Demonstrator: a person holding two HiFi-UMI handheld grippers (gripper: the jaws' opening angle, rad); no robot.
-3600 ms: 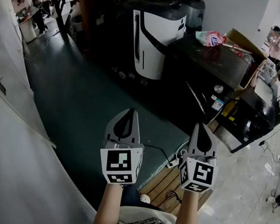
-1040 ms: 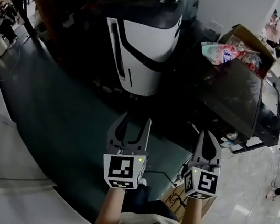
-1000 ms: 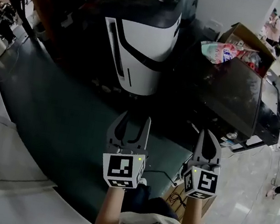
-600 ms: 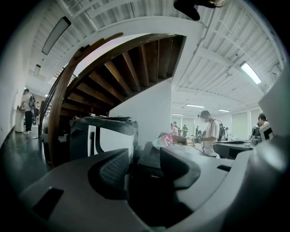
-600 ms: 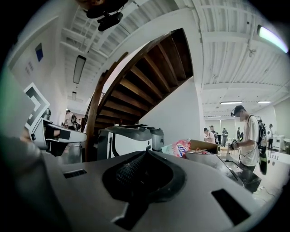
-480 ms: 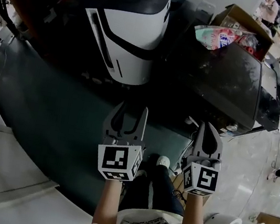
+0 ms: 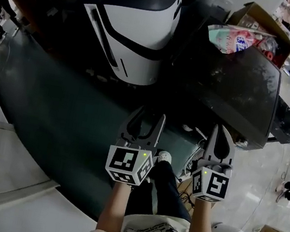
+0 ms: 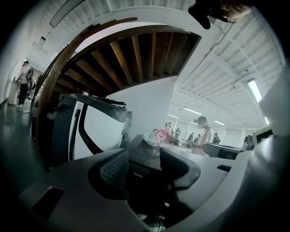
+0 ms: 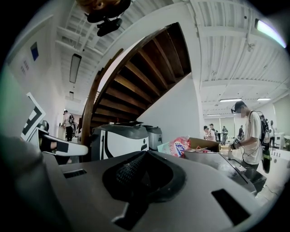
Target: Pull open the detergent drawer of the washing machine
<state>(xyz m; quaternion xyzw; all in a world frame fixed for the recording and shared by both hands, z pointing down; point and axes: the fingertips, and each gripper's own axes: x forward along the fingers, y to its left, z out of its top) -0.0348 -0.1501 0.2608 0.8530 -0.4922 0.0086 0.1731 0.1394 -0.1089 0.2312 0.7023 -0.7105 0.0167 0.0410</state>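
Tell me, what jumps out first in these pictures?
A white-and-black machine stands at top centre of the head view, beside a dark washing machine with a colourful bag at its far edge. In front, two hand-held grippers bearing marker cubes: the left gripper open, the right gripper shut.

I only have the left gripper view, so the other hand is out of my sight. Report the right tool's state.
Observer: The right tool has its jaws together, with nothing between them.
Operator: Now give me both tools' position from the head view.
Observer: The left tool and the right one are both held in front of the washing machine, and neither touches it.
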